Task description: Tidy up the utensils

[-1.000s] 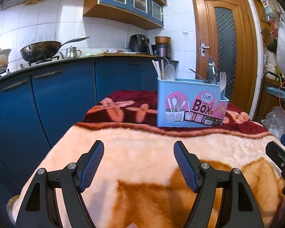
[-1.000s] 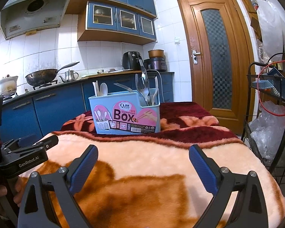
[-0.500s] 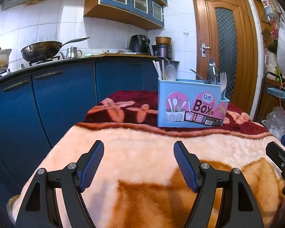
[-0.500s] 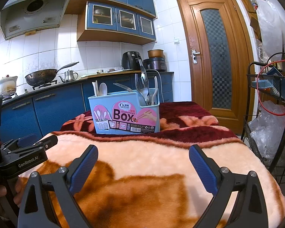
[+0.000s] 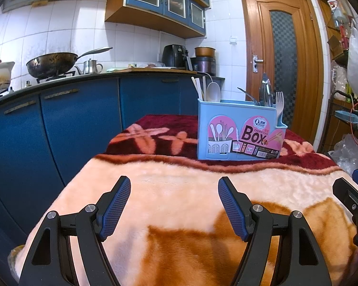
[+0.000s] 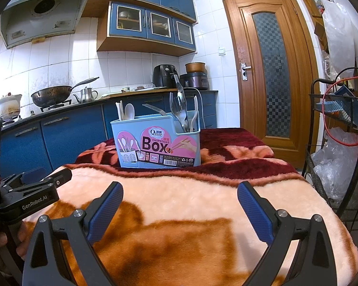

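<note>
Two grippers hang over a table covered by a plush blanket (image 5: 179,190), peach and orange near me, dark red with pale flowers further off. My left gripper (image 5: 174,205) has its blue-padded fingers spread wide with only blanket between them. My right gripper (image 6: 180,208) is the same, fingers apart and nothing grasped. Both sit low over the near part of the blanket, side by side but apart; in the right view the left one shows at the left edge with a hand (image 6: 2,243) around its handle. The box (image 5: 241,131), a light blue utensil holder with pink labels, stands upright on the dark red band, well ahead of both grippers. Its left compartment holds chopsticks (image 5: 198,88) and a white spoon (image 5: 213,91); its right compartment holds metal utensils (image 5: 266,90) and a white fork (image 5: 279,100). Behind the table run blue cabinets (image 5: 59,128), with a wok (image 5: 51,63) on the counter, and a wooden door (image 5: 281,57) stands to the right.
</note>
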